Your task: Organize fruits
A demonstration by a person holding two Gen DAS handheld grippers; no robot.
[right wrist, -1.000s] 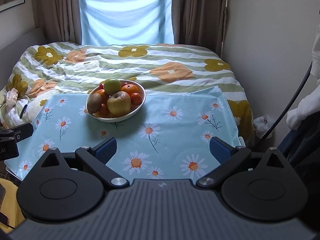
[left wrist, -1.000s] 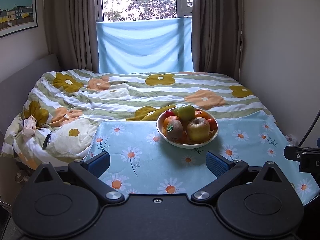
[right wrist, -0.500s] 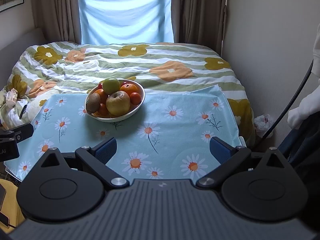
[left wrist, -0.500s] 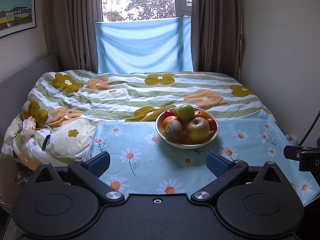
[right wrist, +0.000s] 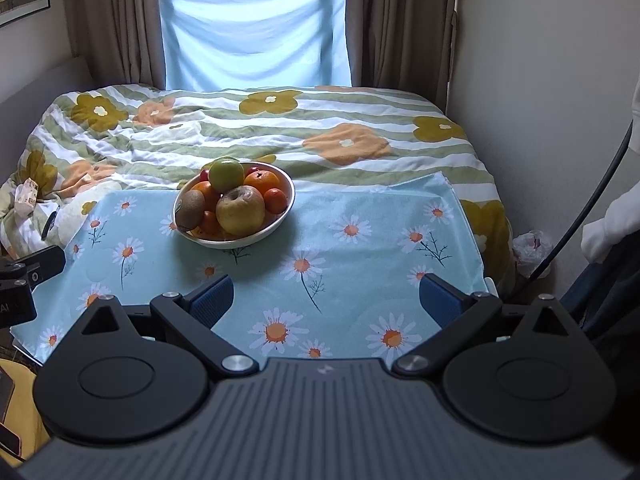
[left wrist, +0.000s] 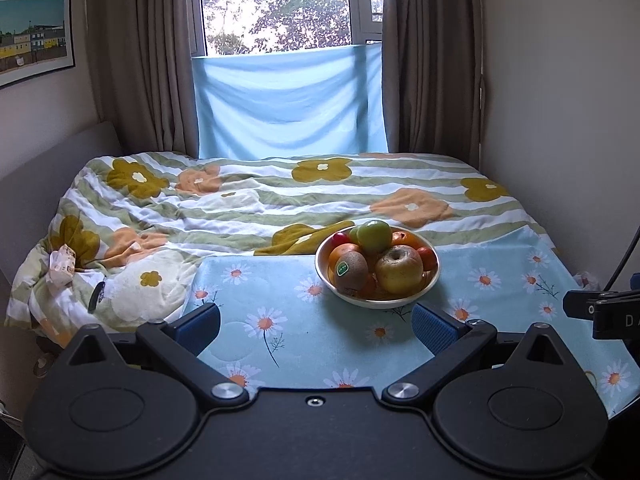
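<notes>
The white bowl (left wrist: 434, 276) of fruit sits on the daisy-print cloth (left wrist: 280, 344), toward the cloth's far edge, w/ the floral duvet (left wrist: 248, 204) just behind it. Bowl contents, left wrist view: kiwi (left wrist: 351, 270) w/ green sticker at front left, yellow apple (left wrist: 399, 270) at front right, green apple (left wrist: 374, 237) on top of the pile, oranges (left wrist: 405, 239) and small red fruits (left wrist: 427, 258) around them. Left gripper (left wrist: 316, 322): jaws spread wide, nothing between the blue pads (left wrist: 434, 328); it hangs over the near part of the cloth, short of the bowl, w/ the bowl ahead and slightly right of centre. Right gripper (right wrist: 326, 300): jaws likewise wide apart, holding nothing, over the near part of the cloth; bowl (right wrist: 276, 226) lies ahead and to its left, well apart from the pads (right wrist: 212, 300). Neither gripper touches bowl or fruit. Background: blue sheet (left wrist: 288, 104) across the lower window, brown curtains (left wrist: 140, 60) either side.
</notes>
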